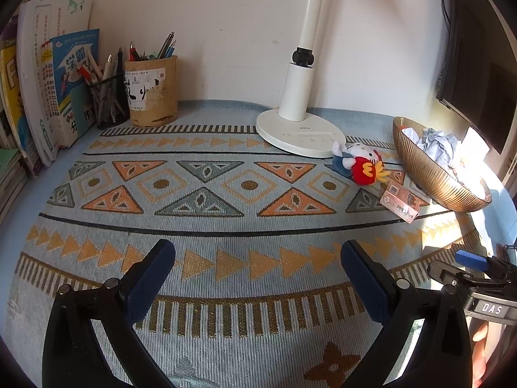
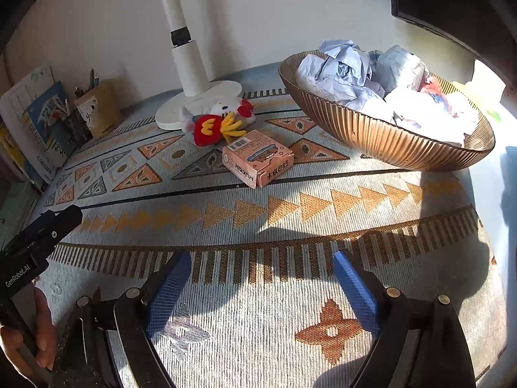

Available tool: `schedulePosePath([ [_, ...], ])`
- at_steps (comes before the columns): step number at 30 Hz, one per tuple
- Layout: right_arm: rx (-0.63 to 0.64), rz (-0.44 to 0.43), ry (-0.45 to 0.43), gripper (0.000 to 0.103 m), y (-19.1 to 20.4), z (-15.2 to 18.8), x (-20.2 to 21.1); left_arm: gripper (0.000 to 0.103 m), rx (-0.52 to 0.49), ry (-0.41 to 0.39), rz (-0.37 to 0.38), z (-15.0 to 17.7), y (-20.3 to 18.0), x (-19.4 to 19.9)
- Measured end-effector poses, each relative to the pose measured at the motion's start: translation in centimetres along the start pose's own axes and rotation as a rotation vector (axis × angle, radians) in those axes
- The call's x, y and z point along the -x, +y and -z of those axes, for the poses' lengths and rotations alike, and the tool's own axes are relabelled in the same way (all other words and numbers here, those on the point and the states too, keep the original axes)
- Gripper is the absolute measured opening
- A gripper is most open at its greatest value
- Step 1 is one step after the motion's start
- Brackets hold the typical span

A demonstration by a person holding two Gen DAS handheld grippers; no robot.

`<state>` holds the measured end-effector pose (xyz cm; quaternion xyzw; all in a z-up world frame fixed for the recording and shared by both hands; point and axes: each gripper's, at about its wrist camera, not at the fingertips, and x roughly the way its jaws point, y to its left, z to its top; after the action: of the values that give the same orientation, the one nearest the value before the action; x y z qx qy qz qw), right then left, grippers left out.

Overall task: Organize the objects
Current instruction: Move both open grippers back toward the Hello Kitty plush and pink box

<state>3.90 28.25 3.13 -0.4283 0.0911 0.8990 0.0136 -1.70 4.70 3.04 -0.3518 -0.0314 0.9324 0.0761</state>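
Approach step, nothing held; left gripper (image 1: 258, 252) and right gripper (image 2: 261, 260) both wide, empty; likely next: right reaches pink box (image 2: 257, 158) beside plush toy (image 2: 219, 119), squares jaws.

Left tool (image 1: 258, 258) – blue pads spread wide, nothing between, angled downward. Right tool (image 2: 261, 268) – same, wide apart, empty. Fingers (image 2: 43, 323) wrap left handle.
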Motion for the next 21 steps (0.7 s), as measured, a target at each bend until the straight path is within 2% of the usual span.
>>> schedulePosePath([
  [5, -0.085, -0.055, -0.003, 0.089, -1.6, -0.3, 0.1, 0.102, -0.008, 0.014, 0.007, -0.1, -0.2, -0.3],
  [7, -0.082, -0.071, 0.035, 0.089, -1.7, -1.0, -0.7, 0.102, -0.046, 0.042, 0.072, -0.6, -0.6, -0.6],
  [9, -0.036, -0.06, 0.052, 0.089, -1.3, -2.2, -1.4, 0.102, -0.105, 0.073, 0.108, -1.9, -1.1, -0.9],
  [13, 0.102, -0.062, 0.053, 0.089, 0.1, -5.1, -3.0, 0.102, -0.283, 0.059, 0.188, -5.9, -3.2, -1.6],
  [16, 0.137, -0.02, 0.054, 0.089, 0.4, -6.3, -4.9, 0.102, -0.4, 0.095, 0.248, -8.1, -5.3, -4.6],
  [21, 0.074, -0.09, 0.079, 0.09, -0.4, -7.7, -7.1, 0.102, -0.468, 0.154, 0.303, -10.0, -8.2, -10.6],
])
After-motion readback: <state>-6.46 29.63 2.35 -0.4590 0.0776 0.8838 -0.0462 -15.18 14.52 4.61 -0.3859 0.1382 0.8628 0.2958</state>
